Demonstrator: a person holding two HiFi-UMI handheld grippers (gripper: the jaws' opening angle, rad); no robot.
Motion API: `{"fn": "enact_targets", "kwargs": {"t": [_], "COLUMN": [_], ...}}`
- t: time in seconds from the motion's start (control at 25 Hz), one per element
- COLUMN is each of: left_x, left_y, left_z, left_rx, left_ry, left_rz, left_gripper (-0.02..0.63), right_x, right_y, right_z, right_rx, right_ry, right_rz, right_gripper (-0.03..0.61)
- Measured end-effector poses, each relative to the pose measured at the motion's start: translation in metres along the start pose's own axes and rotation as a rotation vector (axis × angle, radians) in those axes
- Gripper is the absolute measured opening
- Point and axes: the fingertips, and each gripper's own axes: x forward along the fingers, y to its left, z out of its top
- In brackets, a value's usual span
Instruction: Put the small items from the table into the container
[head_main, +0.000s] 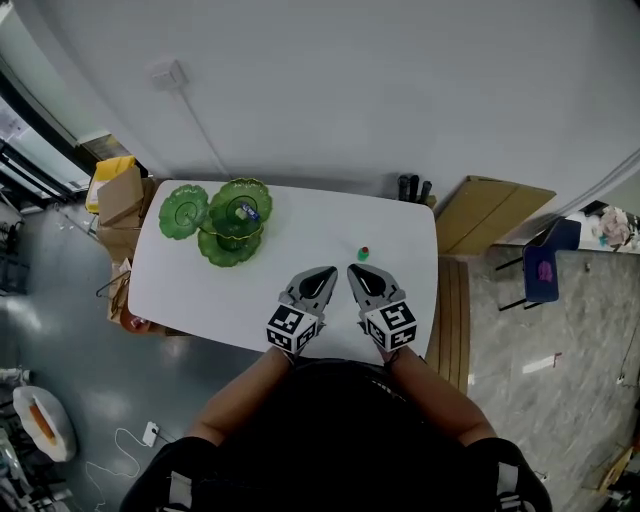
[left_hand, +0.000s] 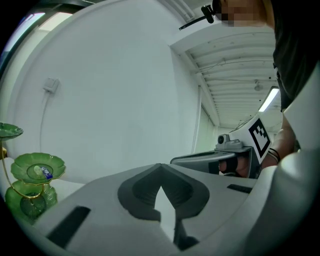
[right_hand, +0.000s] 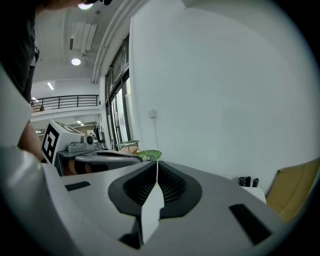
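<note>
We saw the green tiered dish (head_main: 215, 250) standing at one far corner of the white worktop (head_main: 290, 225), with a small blue-wrapped piece (head_main: 249, 211) already lying in its top bowl; the one item we could find outside it, a small green thing with a red top (head_main: 364, 253), stood well away from the dish, toward the opposite side of the worktop; the left claw (head_main: 326, 272) and the right claw (head_main: 354, 272) hovered side by side at the near edge, well away from the dish, the right one the closer to the green item; in each claw's own view the tips met with nothing between them, so both were closed and empty. We judged the pick not yet begun; the first risk was a closed claw nudging the item, which looked light enough to topple and roll off the edge farthest from the dish; opening late would cause just that. The second was the carry to the dish; a loose pinch on so small a thing could drop it midway. The third was the dish itself; it looked like glass on a thin stem, and a knock from either claw might tip it.
</note>
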Motion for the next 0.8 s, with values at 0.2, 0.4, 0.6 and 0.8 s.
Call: {"fn": "enact_targets", "kwargs": {"t": [0.2,0.4,0.6,0.8], "left_x": [-0.002,0.002,0.017,0.040], "left_y": [0.011,0.028,0.034,0.047], "left_z": [-0.009,-0.022,-0.035,-0.048], "left_rx": [-0.020,-0.053,-0.075,-0.083], "left_ry": [0.026,0.054,0.081,0.114], "left_rz": [0.038,0.048,0.016,-0.014], "left_gripper": [0.008,0.008,0.008,0.008], "right_x": [0.011,0.024,0.030,0.040], "right_y": [-0.009,-0.014,-0.039,-0.070], "right_z": [-0.008,-0.016,-0.030,-0.040], "right_rx": [0.028,0.036,0.041,0.039], "right_ry": [0.007,0.033,0.066,0.104], "right_rz": [0.020,0.020,-0.023,-0.059], "right_gripper": [0.020,0.020,0.021,0.021]}}
